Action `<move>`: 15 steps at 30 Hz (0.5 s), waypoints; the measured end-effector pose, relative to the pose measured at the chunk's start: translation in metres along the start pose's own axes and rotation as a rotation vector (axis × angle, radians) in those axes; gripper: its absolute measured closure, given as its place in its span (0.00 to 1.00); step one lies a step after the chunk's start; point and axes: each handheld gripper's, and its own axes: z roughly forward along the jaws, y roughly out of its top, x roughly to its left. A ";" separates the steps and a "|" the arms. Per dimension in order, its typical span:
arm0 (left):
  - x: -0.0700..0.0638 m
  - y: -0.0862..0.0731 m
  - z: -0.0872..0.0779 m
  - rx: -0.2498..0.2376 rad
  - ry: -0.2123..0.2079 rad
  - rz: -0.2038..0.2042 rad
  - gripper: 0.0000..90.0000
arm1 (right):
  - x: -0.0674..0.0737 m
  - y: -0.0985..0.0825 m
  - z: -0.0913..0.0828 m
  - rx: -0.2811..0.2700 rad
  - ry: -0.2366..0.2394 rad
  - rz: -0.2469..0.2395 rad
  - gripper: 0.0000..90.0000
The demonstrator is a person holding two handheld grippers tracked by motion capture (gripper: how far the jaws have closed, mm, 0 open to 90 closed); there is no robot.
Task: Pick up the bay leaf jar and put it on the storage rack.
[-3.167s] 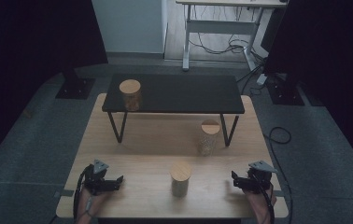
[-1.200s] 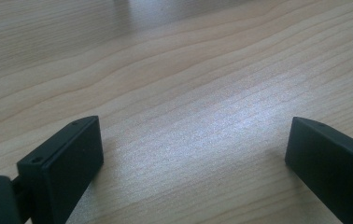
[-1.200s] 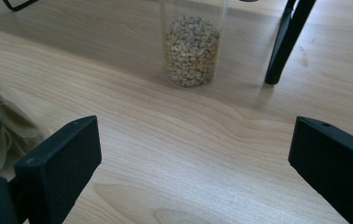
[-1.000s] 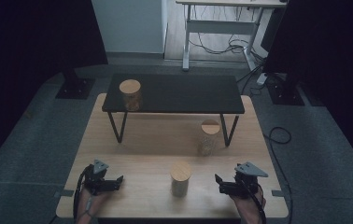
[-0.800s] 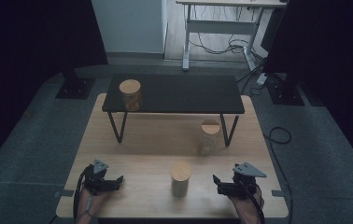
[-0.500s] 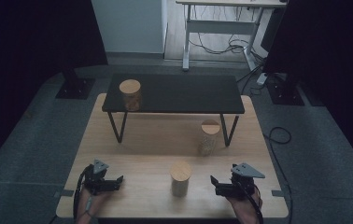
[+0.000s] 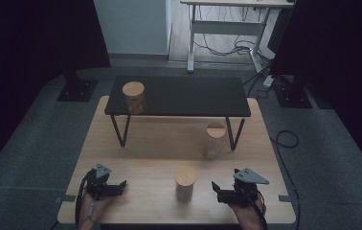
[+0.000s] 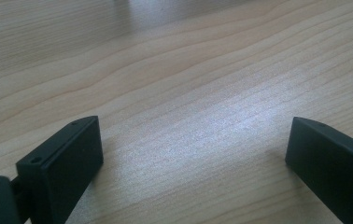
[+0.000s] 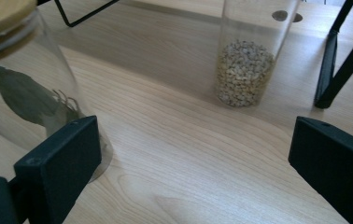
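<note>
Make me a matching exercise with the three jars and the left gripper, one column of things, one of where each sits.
Things:
1. nearest jar
2. jar with grains
3. third jar
4. left gripper

Places:
A. on top of the black shelf
B. by the shelf's right leg
C. open over bare wood at the table's near left
D. between the two grippers, near the front edge

Pairs: 1-D, 2-B, 3-A, 4-C
</note>
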 end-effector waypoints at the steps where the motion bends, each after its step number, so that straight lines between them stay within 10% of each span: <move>1: 0.000 0.000 0.000 0.000 0.000 0.000 0.04 | 0.001 0.000 0.000 -0.001 0.003 -0.001 0.02; 15: 0.000 0.000 0.000 0.001 0.001 0.000 0.04 | 0.017 0.003 0.005 -0.007 0.045 -0.020 0.02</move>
